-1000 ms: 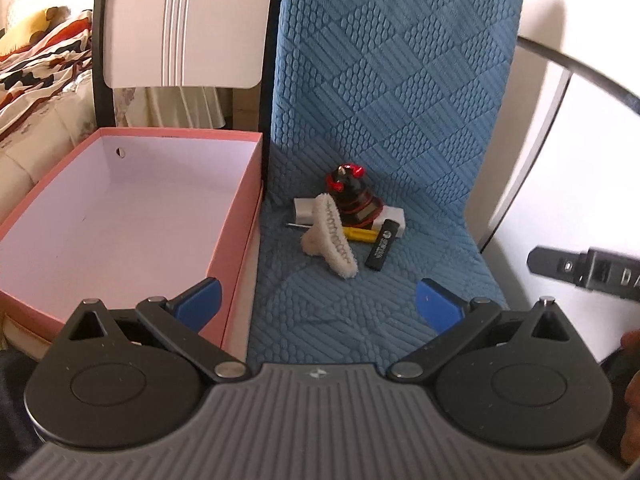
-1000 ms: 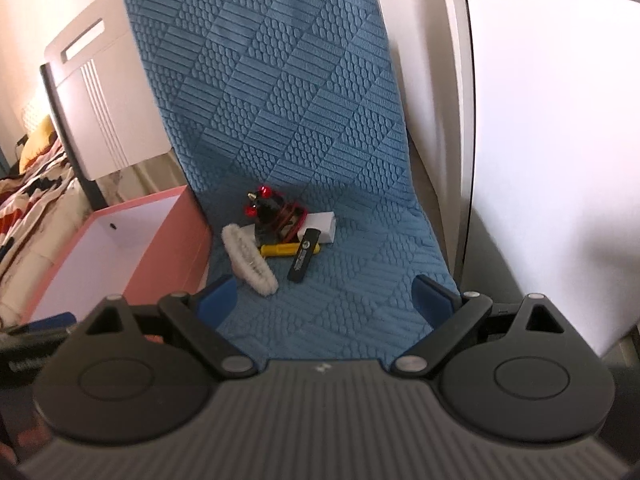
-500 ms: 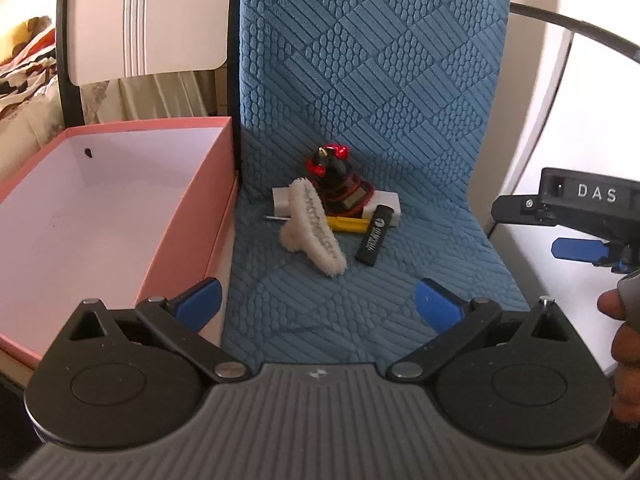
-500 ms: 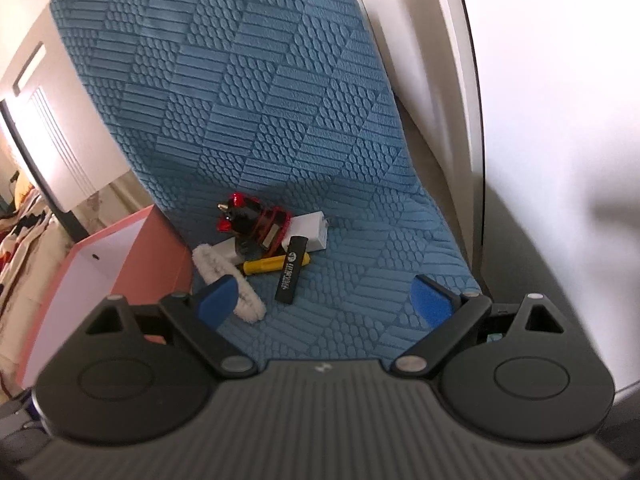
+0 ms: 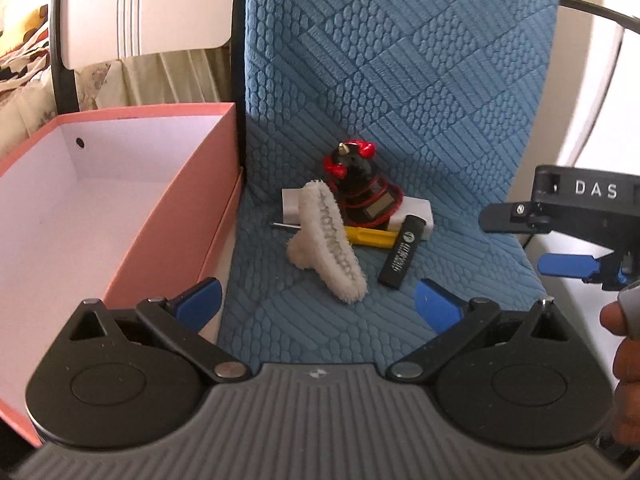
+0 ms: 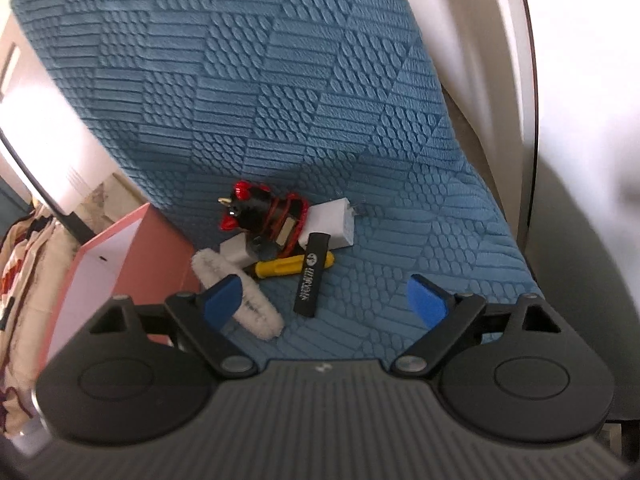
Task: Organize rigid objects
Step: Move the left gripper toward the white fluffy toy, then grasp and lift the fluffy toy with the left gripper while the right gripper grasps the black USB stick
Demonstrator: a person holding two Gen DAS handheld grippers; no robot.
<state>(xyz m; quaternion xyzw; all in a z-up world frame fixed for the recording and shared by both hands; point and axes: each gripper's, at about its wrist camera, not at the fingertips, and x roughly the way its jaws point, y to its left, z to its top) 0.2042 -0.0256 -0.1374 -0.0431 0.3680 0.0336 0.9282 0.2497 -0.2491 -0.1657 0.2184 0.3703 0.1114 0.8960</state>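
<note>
A small pile lies on the blue quilted chair seat [image 5: 320,340]: a white fluffy brush [image 5: 328,236], a black-and-red wired gadget [image 5: 356,184], a white block [image 5: 416,212], a yellow screwdriver [image 5: 372,236] and a black stick [image 5: 402,252]. My left gripper [image 5: 318,302] is open and empty, short of the brush. My right gripper [image 6: 324,300] hangs over the seat in front of the black stick [image 6: 310,276] and the brush [image 6: 256,308]. Its jaws are wide and closing a little, with nothing between them.
An open pink box [image 5: 216,184] with a white inside stands against the chair's left side. The right gripper [image 5: 540,242] and a hand [image 5: 624,352] show at the right edge of the left wrist view. A white chair back [image 5: 148,4] and bedding stand behind the box.
Both grippers have moved down and closer to the pile. The right gripper has come into the left wrist view from the right, and its view has rolled.
</note>
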